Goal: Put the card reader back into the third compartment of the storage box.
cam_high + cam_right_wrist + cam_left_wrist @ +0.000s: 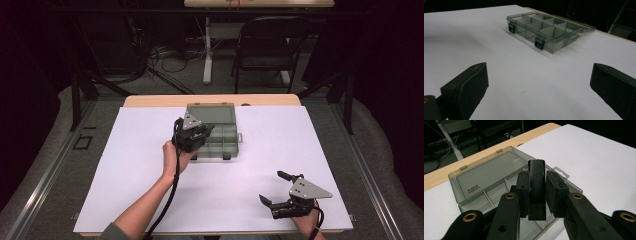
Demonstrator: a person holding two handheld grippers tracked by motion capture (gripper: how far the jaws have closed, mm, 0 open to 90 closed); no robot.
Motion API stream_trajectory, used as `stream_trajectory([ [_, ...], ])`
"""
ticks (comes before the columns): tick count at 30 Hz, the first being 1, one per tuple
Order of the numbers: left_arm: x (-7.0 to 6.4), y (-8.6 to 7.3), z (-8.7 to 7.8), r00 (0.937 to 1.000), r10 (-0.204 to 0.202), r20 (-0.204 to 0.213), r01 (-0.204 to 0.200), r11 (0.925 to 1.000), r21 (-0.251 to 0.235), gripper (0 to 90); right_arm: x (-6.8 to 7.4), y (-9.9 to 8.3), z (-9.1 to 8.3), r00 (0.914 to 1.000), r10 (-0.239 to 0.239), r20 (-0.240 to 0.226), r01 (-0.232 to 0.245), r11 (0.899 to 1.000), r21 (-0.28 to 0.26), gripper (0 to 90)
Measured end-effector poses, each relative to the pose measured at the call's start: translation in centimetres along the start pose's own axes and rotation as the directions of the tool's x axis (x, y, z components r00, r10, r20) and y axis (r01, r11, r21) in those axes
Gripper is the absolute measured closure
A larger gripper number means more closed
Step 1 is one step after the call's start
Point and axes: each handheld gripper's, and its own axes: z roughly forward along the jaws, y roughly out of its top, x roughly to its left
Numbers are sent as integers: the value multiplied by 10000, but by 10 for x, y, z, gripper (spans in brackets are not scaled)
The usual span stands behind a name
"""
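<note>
A smoky translucent compartment box (pixel 227 137) lies open on the white sheet at the table's middle back, its lid (pixel 211 114) flat behind it. My left gripper (pixel 204 132) hovers over the box's front left part. In the left gripper view this gripper (pixel 537 185) is shut on a small black rectangular piece (pixel 536 168), which stands upright between the pads above the compartments (pixel 491 195). My right gripper (pixel 272 186) rests near the front right of the sheet, open with nothing in it. From the right gripper view (pixel 539 87), the box (pixel 544 30) shows its two black latches.
A white sheet (pixel 150 190) covers most of the wooden table (pixel 150 101). Beyond the far edge stand a black folding chair (pixel 270 45), a table leg and loose cables on the floor. Metal rails run along both sides.
</note>
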Motion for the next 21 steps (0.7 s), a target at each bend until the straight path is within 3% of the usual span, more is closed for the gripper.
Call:
stream_trajectory([
  [21,1,14,26,9995,-253,-186,254,9997,34,735,0,-2,-1,9999,60,107,-60,10000,-29,6],
])
